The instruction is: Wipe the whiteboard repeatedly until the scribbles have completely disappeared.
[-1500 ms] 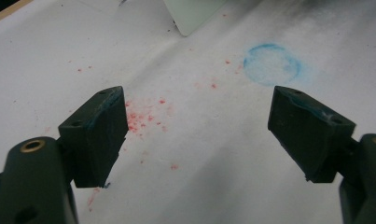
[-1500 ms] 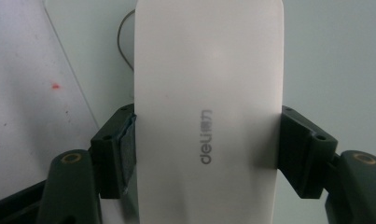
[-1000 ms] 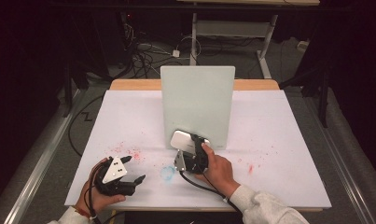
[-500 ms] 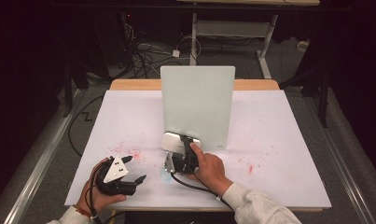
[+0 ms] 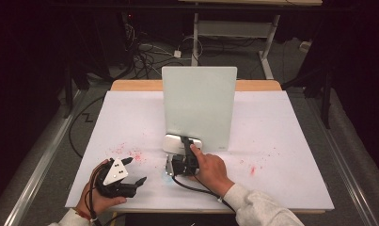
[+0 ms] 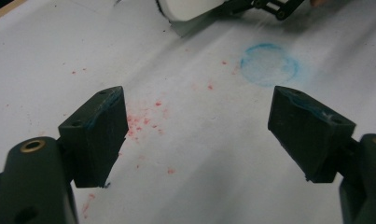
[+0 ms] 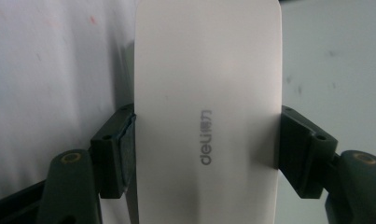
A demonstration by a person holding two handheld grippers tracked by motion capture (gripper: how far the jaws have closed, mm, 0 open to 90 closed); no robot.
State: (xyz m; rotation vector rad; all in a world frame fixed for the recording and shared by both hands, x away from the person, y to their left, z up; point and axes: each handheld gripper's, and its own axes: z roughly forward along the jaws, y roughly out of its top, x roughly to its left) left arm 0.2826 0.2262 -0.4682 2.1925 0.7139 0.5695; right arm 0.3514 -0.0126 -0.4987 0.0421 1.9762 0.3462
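Observation:
A white eraser [image 5: 176, 142] marked "deli" [image 7: 206, 107] lies flat just in front of the foot of an upright pale board [image 5: 199, 106] at mid-table. My right gripper [image 5: 181, 149] is shut on it, one jaw against each long side [image 7: 206, 154], with a hand behind it. At the table's front left, my left gripper [image 5: 135, 170] stands open with nothing between its jaws [image 6: 206, 135], low over the white table cover. A faint blue ring stain [image 6: 268, 64] lies ahead of it, with the eraser [image 6: 185, 8] just beyond.
Red specks [image 5: 130, 154] dot the white table cover [image 5: 281, 141] at front left, and a few more lie at right [image 5: 252, 168]. The board stands across the table's middle. Cables and table legs lie on the floor behind.
My right gripper has slid the eraser a little to the left along the foot of the board. The left gripper has stayed where it was, still open.

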